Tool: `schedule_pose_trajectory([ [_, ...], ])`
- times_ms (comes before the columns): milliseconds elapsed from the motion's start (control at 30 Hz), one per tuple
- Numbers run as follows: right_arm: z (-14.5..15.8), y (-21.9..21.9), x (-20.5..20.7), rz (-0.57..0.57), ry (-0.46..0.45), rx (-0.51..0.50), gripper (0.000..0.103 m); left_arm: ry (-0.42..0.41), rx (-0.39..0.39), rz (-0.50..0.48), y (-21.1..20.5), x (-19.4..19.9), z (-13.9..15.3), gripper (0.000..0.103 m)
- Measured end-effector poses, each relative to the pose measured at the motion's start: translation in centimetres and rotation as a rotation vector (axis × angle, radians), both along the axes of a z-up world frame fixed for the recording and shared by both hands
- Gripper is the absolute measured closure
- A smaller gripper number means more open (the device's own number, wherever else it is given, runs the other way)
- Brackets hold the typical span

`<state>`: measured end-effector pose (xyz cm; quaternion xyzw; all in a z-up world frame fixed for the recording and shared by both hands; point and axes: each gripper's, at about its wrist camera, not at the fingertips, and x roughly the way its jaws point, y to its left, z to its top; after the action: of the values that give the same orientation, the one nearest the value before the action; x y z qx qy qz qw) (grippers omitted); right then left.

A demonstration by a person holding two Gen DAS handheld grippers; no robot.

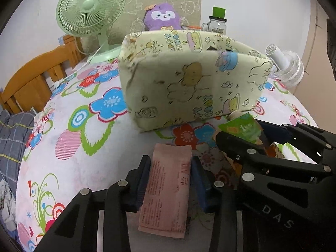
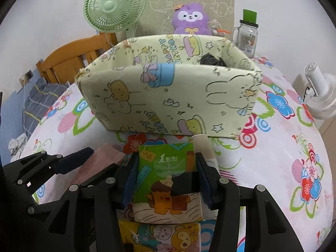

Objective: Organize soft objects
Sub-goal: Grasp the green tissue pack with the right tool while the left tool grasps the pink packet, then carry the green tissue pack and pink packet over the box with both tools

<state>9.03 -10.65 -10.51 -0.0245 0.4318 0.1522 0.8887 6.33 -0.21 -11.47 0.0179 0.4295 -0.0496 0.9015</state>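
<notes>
My left gripper (image 1: 170,174) is shut on a pink tissue pack (image 1: 168,191), just above the floral tablecloth. My right gripper (image 2: 166,168) is shut on a green tissue pack (image 2: 166,180); it also shows in the left wrist view (image 1: 241,128). In front of both stands a pale yellow fabric storage box (image 1: 189,84) with cartoon prints, open at the top (image 2: 168,98). Something dark (image 2: 212,59) lies inside it. A yellow cartoon tissue pack (image 2: 161,237) lies under the right gripper. The left gripper shows at the left of the right wrist view (image 2: 69,163).
A green desk fan (image 1: 90,10), a purple plush toy (image 1: 162,16) and a glass jar with a green lid (image 1: 218,21) stand behind the box. A white fan (image 1: 287,67) is at the right. A wooden chair (image 1: 35,77) is at the left table edge.
</notes>
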Motion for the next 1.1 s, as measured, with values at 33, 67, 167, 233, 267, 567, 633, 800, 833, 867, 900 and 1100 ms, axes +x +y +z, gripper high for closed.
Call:
schedule_pose_trajectory([
  [33, 0.2, -0.2, -0.1, -0.004, -0.004, 0.003, 0.048, -0.004, 0.0, -0.002, -0.1, 0.0, 0.2, 0.063],
  [67, 0.4, -0.4, -0.2, -0.008, -0.01, 0.005, 0.048, -0.011, 0.001, -0.004, -0.3, -0.1, 0.4, 0.063],
  [167, 1.0, -0.7, -0.5, -0.017, -0.026, 0.008, 0.048, -0.023, 0.003, -0.007, -0.7, -0.2, 0.9, 0.063],
  [233, 1.3, -1.0, -0.6, -0.022, -0.036, 0.011, 0.048, -0.032, 0.005, -0.011, -1.0, -0.3, 1.3, 0.063],
  [267, 1.5, -1.1, -0.6, -0.026, -0.042, 0.014, 0.048, -0.038, 0.007, -0.013, -1.1, -0.3, 1.5, 0.063],
  [567, 3.5, -2.2, -1.5, -0.042, -0.096, 0.031, 0.048, -0.091, 0.017, -0.014, -2.0, -0.9, 3.5, 0.063],
  [633, 3.9, -2.4, -1.6, -0.044, -0.106, 0.033, 0.048, -0.102, 0.016, -0.016, -2.2, -1.1, 3.9, 0.063],
  [800, 4.8, -2.8, -2.3, -0.05, -0.132, 0.043, 0.048, -0.128, 0.021, -0.019, -2.6, -1.6, 4.8, 0.063],
  [833, 5.0, -2.9, -2.3, -0.051, -0.136, 0.044, 0.048, -0.132, 0.022, -0.019, -2.7, -1.7, 5.0, 0.063],
  [867, 5.3, -3.0, -2.4, -0.052, -0.142, 0.048, 0.048, -0.137, 0.023, -0.019, -2.7, -1.8, 5.2, 0.063],
  [900, 5.5, -3.0, -2.5, -0.053, -0.147, 0.051, 0.048, -0.146, 0.022, -0.017, -2.8, -1.9, 5.4, 0.063],
  [1100, 6.6, -3.3, -3.0, -0.049, -0.179, 0.059, 0.048, -0.176, 0.032, -0.017, -3.1, -2.5, 6.6, 0.063],
])
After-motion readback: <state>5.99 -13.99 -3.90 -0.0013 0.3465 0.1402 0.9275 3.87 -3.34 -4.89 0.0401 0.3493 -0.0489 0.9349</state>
